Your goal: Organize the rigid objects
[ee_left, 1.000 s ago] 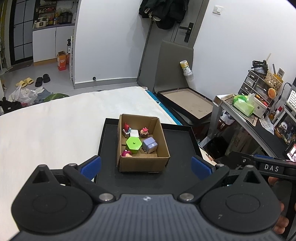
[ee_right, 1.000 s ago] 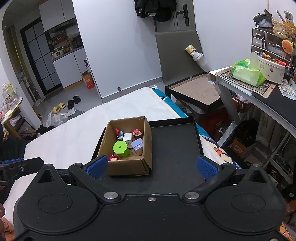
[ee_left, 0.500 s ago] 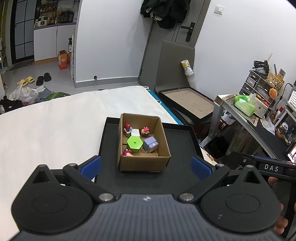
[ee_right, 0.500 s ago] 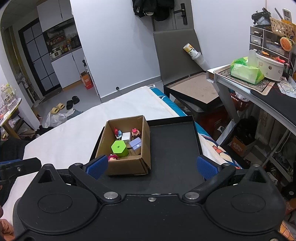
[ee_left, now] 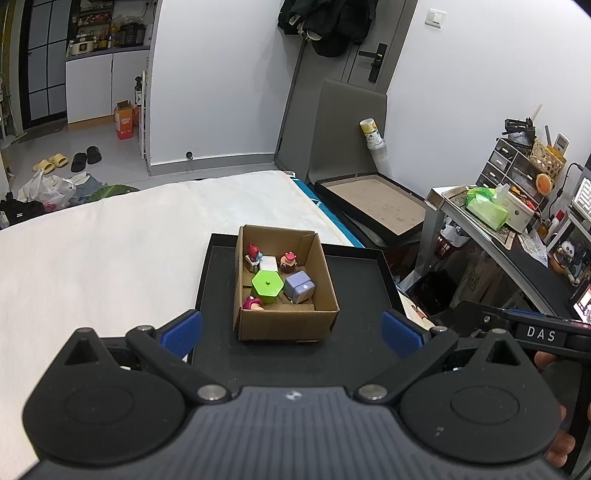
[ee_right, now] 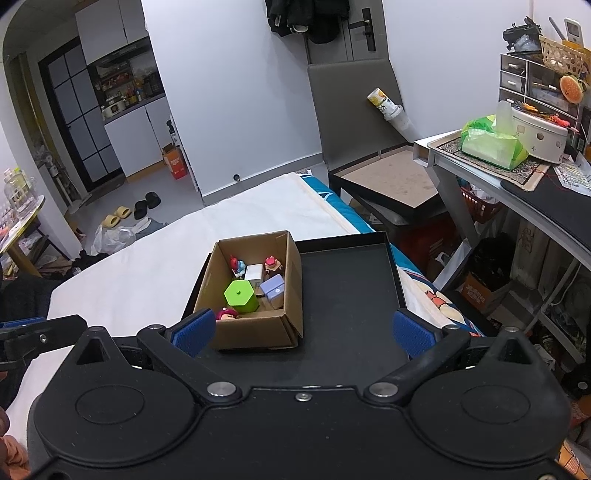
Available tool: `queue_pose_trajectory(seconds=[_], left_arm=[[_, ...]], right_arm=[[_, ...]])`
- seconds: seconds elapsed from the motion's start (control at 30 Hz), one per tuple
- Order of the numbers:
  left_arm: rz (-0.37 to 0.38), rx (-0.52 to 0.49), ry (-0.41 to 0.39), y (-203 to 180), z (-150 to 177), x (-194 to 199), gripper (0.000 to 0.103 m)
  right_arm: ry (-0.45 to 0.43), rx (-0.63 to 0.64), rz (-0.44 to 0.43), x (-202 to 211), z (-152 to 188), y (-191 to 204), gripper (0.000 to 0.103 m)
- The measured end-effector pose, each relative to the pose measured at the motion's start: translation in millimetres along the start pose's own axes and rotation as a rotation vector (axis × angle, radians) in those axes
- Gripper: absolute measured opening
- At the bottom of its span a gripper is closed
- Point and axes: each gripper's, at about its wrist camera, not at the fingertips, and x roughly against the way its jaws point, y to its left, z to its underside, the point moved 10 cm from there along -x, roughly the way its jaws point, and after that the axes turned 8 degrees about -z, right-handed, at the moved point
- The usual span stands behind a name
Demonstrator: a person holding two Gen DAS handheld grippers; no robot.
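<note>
White walls (ee_left: 221, 74), a grey door (ee_right: 343, 33), and a cluttered desk (ee_right: 517, 173) at right.

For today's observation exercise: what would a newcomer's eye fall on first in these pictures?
Most likely the cardboard box, standing on the left part of a black tray on the white bed. Inside it, a bright green hexagonal block sits beside a lilac cube among small figurines. Both open tongs, left and right, frame the foreground.
</note>
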Motion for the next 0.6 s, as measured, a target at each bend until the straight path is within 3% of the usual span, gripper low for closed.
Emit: queue_pose_trajectory(seconds=[0.6], left_arm=[[0.002, -0.005, 0.003, -0.2, 5.6, -0.3, 0.102]], right_arm=[[0.007, -0.004, -0.002, -0.5, 4.8, 0.8, 0.103]])
